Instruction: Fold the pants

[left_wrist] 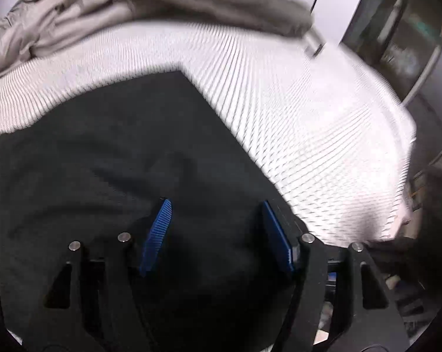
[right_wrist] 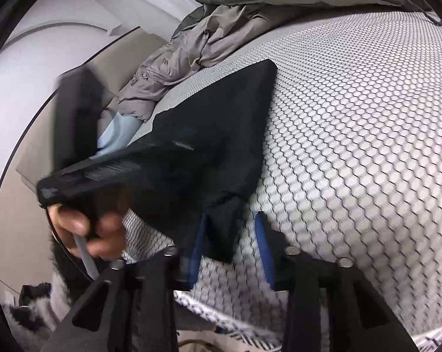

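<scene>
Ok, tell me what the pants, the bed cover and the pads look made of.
Pants: black woven cloth, matte, limp, draping in soft creases.
Bed cover: seemingly a mesh textile, pale cells in a dark honeycomb net.
Pads: blue, finely ribbed, probably rubber or soft plastic; the look leaves that open.

Parted left tongs (left_wrist: 216,234) over black pants (left_wrist: 103,158)

The pants (left_wrist: 109,158) lie spread on the bed (left_wrist: 294,117), filling its near left part in the left wrist view. Behind them, along the bed's far edge, a crumpled jacket (left_wrist: 59,29) sits at the left, and a pillow (left_wrist: 209,3) lies to its right.

In the right wrist view, a corner of the pants (right_wrist: 221,228) hangs between the fingers of the right gripper (right_wrist: 231,220).
</scene>
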A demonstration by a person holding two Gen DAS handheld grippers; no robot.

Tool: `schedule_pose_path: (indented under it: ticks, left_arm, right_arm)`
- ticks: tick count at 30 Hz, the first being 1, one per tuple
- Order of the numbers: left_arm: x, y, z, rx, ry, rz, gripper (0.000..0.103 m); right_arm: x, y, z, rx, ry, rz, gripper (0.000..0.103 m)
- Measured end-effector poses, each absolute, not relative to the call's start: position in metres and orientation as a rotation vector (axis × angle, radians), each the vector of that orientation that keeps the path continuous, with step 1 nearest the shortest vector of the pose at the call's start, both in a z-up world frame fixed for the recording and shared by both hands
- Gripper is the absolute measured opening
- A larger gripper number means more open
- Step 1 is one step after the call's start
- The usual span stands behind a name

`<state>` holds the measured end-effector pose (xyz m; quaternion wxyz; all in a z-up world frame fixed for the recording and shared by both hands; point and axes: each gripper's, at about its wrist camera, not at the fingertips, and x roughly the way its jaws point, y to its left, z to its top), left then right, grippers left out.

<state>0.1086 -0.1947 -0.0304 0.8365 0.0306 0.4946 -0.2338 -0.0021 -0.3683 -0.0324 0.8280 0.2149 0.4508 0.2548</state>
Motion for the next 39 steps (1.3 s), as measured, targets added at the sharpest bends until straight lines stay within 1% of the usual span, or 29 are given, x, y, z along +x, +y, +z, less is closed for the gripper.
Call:
schedule_pose_path:
  ticks: [1,3,4,6,9,11,12,13,14,15,16,17,20,22,24,26,30,31,33,35,36,37,39]
  left_arm:
    - [0.113,-0.198,-0.037,0.075,1.055,-0.484,0.062]
    - [0.115,-0.198,-0.038,0.067,1.045,-0.472,0.06]
    - [0.117,-0.196,-0.038,0.047,1.045,-0.461,0.057]
    - [0.12,-0.194,-0.039,0.028,1.038,-0.458,0.055]
    - [0.119,-0.191,-0.036,0.015,1.026,-0.452,0.054]
    - [0.115,-0.185,-0.027,-0.005,1.019,-0.455,0.054]
    - [0.108,-0.181,-0.022,-0.015,0.999,-0.467,0.054]
    - [0.094,-0.174,-0.016,-0.012,0.983,-0.474,0.055]
    - [0.081,-0.164,-0.011,-0.008,0.963,-0.481,0.056]
    - [0.072,-0.16,-0.009,-0.01,0.943,-0.492,0.062]
    - [0.064,-0.158,-0.009,-0.017,0.935,-0.504,0.065]
    - [0.055,-0.157,-0.011,-0.017,0.935,-0.522,0.065]
    - [0.028,-0.167,-0.023,0.124,0.923,-0.567,0.067]
    - [0.015,-0.168,-0.027,0.174,0.905,-0.575,0.072]
    - [0.005,-0.165,-0.029,0.186,0.913,-0.596,0.073]
    - [-0.003,-0.163,-0.027,0.215,0.901,-0.606,0.074]
    - [0.0,-0.146,-0.016,0.056,0.913,-0.643,0.074]
    - [0.003,-0.144,-0.017,0.038,0.913,-0.636,0.074]
    - [-0.002,-0.148,-0.018,0.086,0.928,-0.613,0.073]
    - [-0.003,-0.14,-0.016,0.078,0.925,-0.62,0.073]
    - [-0.002,-0.134,-0.013,0.057,0.923,-0.623,0.073]
    - [0.001,-0.126,-0.01,0.035,0.912,-0.613,0.073]
    - [0.013,-0.113,-0.007,0.0,0.898,-0.553,0.073]
  right_arm:
    - [-0.002,-0.366,-0.034,0.453,0.955,0.55,0.004]
    - [-0.004,-0.363,-0.038,0.461,0.975,0.553,0.001]
    - [-0.008,-0.364,-0.041,0.476,0.979,0.569,0.001]
    - [-0.016,-0.362,-0.05,0.493,1.027,0.612,0.001]
    - [-0.026,-0.368,-0.05,0.504,1.035,0.641,0.003]
    - [-0.033,-0.383,-0.043,0.523,1.015,0.629,0.009]
    - [-0.035,-0.391,-0.039,0.534,0.996,0.606,0.016]
    - [-0.036,-0.399,-0.034,0.554,0.97,0.583,0.021]
    - [-0.036,-0.403,-0.031,0.574,0.947,0.575,0.023]
    - [-0.034,-0.406,-0.028,0.592,0.928,0.562,0.024]
    - [-0.031,-0.409,-0.027,0.617,0.916,0.554,0.024]
    - [-0.026,-0.407,-0.028,0.633,0.917,0.551,0.024]
    - [-0.01,-0.4,-0.036,0.681,0.944,0.539,0.024]
    - [0.001,-0.395,-0.046,0.731,0.981,0.543,0.024]
    - [0.005,-0.394,-0.048,0.71,1.012,0.532,0.023]
    - [0.01,-0.39,-0.044,0.684,1.003,0.539,0.023]
    - [0.016,-0.394,-0.042,0.707,0.995,0.526,0.025]
    - [0.019,-0.392,-0.046,0.713,1.009,0.521,0.025]
    - [0.02,-0.388,-0.051,0.711,1.025,0.526,0.025]
    - [0.011,-0.382,-0.048,0.653,1.02,0.546,0.017]
    - [0.011,-0.375,-0.046,0.613,1.02,0.559,0.009]
    - [0.004,-0.369,-0.043,0.546,1.025,0.585,0.004]
    - [-0.009,-0.361,-0.038,0.446,1.013,0.606,0.004]
